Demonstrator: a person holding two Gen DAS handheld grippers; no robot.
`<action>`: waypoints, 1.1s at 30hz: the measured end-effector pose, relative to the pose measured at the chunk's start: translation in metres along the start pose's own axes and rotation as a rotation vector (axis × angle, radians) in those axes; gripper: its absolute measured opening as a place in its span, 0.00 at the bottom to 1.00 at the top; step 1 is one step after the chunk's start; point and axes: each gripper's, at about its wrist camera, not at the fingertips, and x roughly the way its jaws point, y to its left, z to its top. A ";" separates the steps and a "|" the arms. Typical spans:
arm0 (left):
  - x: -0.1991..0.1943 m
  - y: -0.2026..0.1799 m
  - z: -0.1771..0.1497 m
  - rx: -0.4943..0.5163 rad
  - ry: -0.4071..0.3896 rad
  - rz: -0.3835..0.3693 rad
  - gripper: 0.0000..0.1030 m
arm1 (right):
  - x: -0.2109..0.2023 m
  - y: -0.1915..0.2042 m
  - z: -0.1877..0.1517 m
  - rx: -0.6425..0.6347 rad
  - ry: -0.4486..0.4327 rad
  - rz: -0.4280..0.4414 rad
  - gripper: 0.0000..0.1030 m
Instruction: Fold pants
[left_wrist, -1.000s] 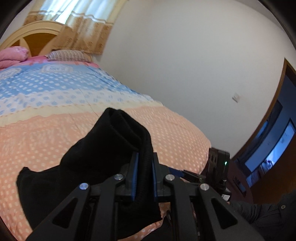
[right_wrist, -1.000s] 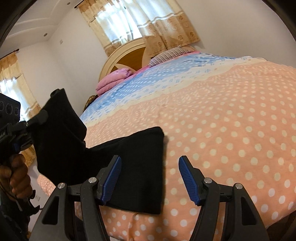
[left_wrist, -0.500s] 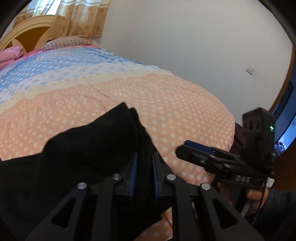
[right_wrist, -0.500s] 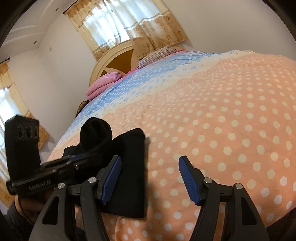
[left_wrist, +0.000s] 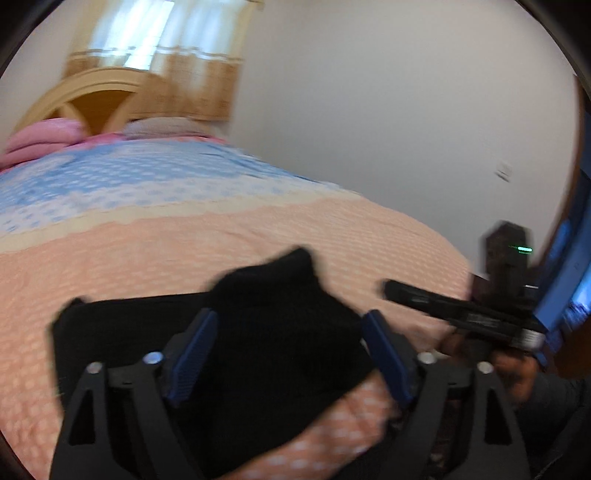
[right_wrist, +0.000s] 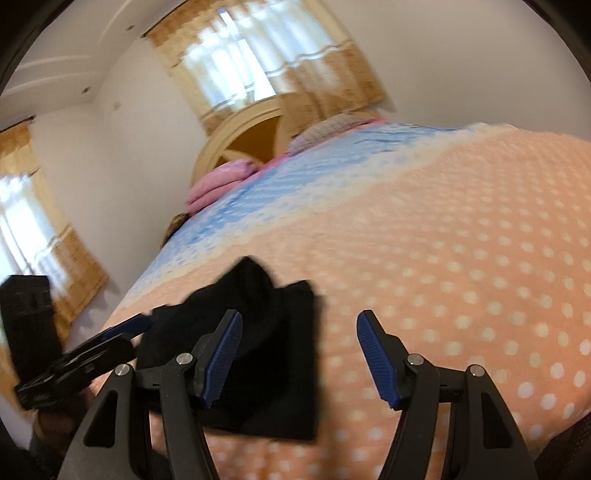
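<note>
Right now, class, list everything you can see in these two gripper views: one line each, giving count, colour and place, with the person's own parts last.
pants: one, black, bunched on the near peach end of the bed, loose between the left gripper's open jaws.
bedspread: one, peach with white dots, blue band farther up, covering the bed.
folded blanket: one, pink, at the head of the bed.
pillow: one, pale checked, by the headboard.
headboard: one, cream and wood, arched, under the window.
curtains: tan and white, on two windows.
left gripper: black with blue pads, jaws just opened, pads off the cloth.
right gripper: black with blue pads, open, empty, beside the pants.
</note>
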 end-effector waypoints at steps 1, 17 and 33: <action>-0.002 0.011 -0.002 -0.016 -0.010 0.057 0.91 | 0.001 0.011 0.000 -0.033 0.001 0.001 0.64; -0.008 0.096 -0.042 -0.197 -0.007 0.285 1.00 | 0.034 0.053 -0.019 -0.249 0.199 -0.163 0.05; 0.002 0.104 -0.059 -0.244 0.023 0.279 1.00 | 0.020 0.029 -0.010 -0.216 0.231 -0.185 0.47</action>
